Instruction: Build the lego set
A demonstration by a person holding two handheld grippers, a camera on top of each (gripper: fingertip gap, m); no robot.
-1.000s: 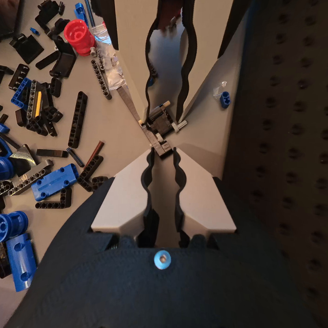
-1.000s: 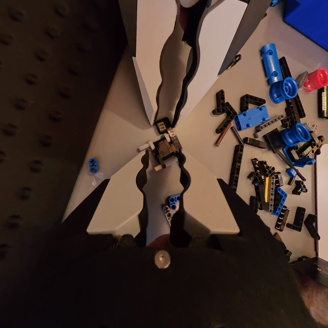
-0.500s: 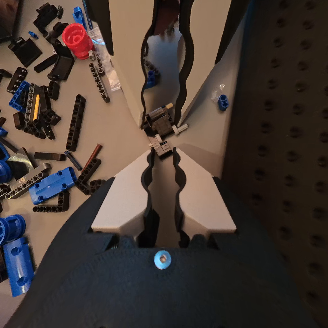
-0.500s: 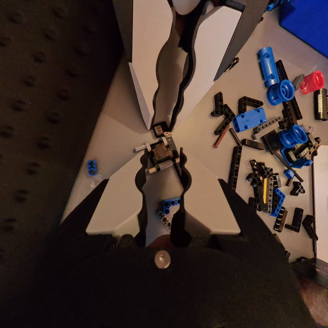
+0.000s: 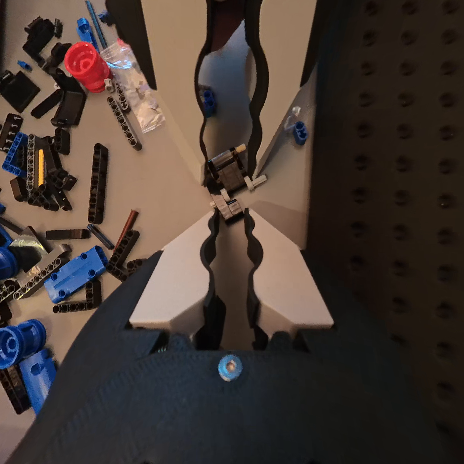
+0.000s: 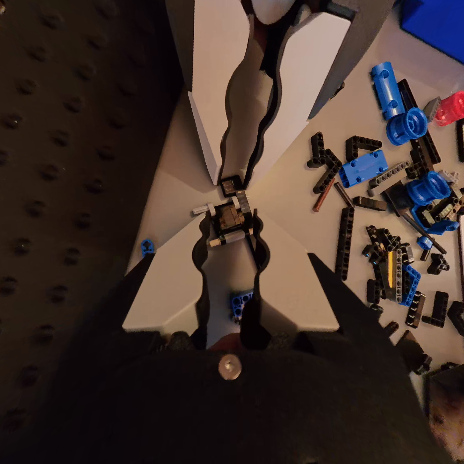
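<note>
Grippers have closed in: right gripper [image 6: 229, 221] clamps the black-and-grey lego sub-assembly [image 6: 228, 218], left gripper [image 5: 229, 213] pinches a small dark-grey plate piece [image 5: 229, 209] (joining looks imminent).

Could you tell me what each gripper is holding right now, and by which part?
The right gripper clamps the small black-and-grey assembly by its two sides. The left gripper pinches a small dark piece by its near end, against that assembly.

Desk [image 5: 160, 190]: pale grey, lit warm. Dark studded mat [image 5: 391, 226] runs along one desk edge, rows of round bumps across it. Clear plastic bag [image 5: 143, 105], crumpled, lies flat on the desk, well apart from the mat. Blue box [image 6: 437, 27] sits at the desk's far corner.
</note>
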